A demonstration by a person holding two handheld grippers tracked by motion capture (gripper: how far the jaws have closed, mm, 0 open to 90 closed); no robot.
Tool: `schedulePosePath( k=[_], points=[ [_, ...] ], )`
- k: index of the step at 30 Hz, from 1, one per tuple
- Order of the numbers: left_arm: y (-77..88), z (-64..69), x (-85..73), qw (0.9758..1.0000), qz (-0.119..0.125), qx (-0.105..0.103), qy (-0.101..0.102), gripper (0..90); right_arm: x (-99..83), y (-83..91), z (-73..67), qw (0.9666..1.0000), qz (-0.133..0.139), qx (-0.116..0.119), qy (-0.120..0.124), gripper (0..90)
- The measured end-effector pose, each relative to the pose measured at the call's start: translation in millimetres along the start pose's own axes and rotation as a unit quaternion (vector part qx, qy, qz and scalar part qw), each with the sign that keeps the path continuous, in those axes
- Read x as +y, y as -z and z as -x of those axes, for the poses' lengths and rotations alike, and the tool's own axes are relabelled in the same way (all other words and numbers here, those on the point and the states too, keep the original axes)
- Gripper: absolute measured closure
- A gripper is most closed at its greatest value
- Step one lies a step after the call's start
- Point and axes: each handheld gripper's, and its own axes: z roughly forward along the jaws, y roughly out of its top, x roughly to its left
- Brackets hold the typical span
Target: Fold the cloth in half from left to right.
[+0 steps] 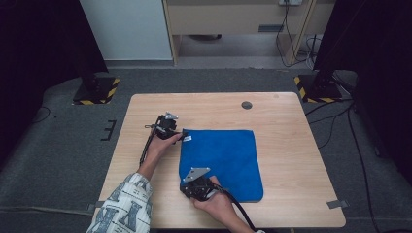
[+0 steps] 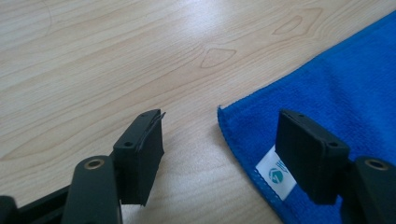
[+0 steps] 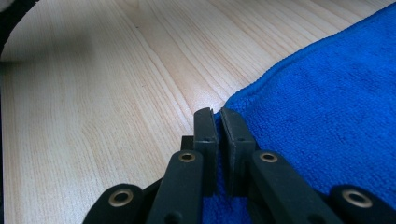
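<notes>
A blue towel (image 1: 221,160) lies flat on the wooden table (image 1: 218,107), right of centre. My left gripper (image 1: 183,137) is at the towel's far left corner. In the left gripper view it (image 2: 222,123) is open, its jaws low over the table on either side of that corner of the towel (image 2: 336,84), beside a white tag (image 2: 275,175). My right gripper (image 1: 186,185) is at the near left corner. In the right gripper view it (image 3: 218,114) is shut on the edge of the towel (image 3: 327,102), with blue cloth between the jaws.
A dark round grommet (image 1: 247,105) sits in the tabletop near the far edge. On the floor beyond the table stand two bases with yellow-black stripes (image 1: 94,92) (image 1: 316,87), and cables run at the right.
</notes>
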Motion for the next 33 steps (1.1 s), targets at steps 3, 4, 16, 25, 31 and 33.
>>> schedulePosePath(
  k=[3, 4, 16, 25, 31, 33],
  points=[
    [-5.4, 0.8, 0.9, 0.9999, -0.011, 0.003, -0.010, 34.1, -0.3, 0.6, -0.2, 1.0000, 0.000, 0.000, 0.001, 85.9],
    [-6.8, 1.3, 0.3, 0.9999, -0.010, 0.004, -0.010, 36.6, -0.3, 0.7, -0.3, 1.0000, 0.000, 0.000, 0.002, 85.9],
    [-5.5, 11.6, 4.7, 0.9995, 0.005, -0.027, -0.017, 88.3, 0.9, 7.1, -3.3, 0.9999, 0.008, -0.009, 0.006, 86.2],
    [18.3, 14.4, 19.9, 0.9995, 0.028, -0.011, -0.006, 89.2, 9.6, 21.3, -11.1, 0.9994, 0.025, -0.021, 0.011, 86.3],
    [30.1, 10.7, 26.2, 0.9995, 0.029, -0.011, 0.004, 89.4, 16.3, 22.9, -19.2, 0.9992, 0.029, -0.025, 0.013, 86.4],
    [32.7, 8.3, 25.8, 0.9994, 0.030, -0.011, 0.010, 89.5, 18.2, 21.3, -22.3, 0.9991, 0.031, -0.025, 0.013, 86.5]
  ],
)
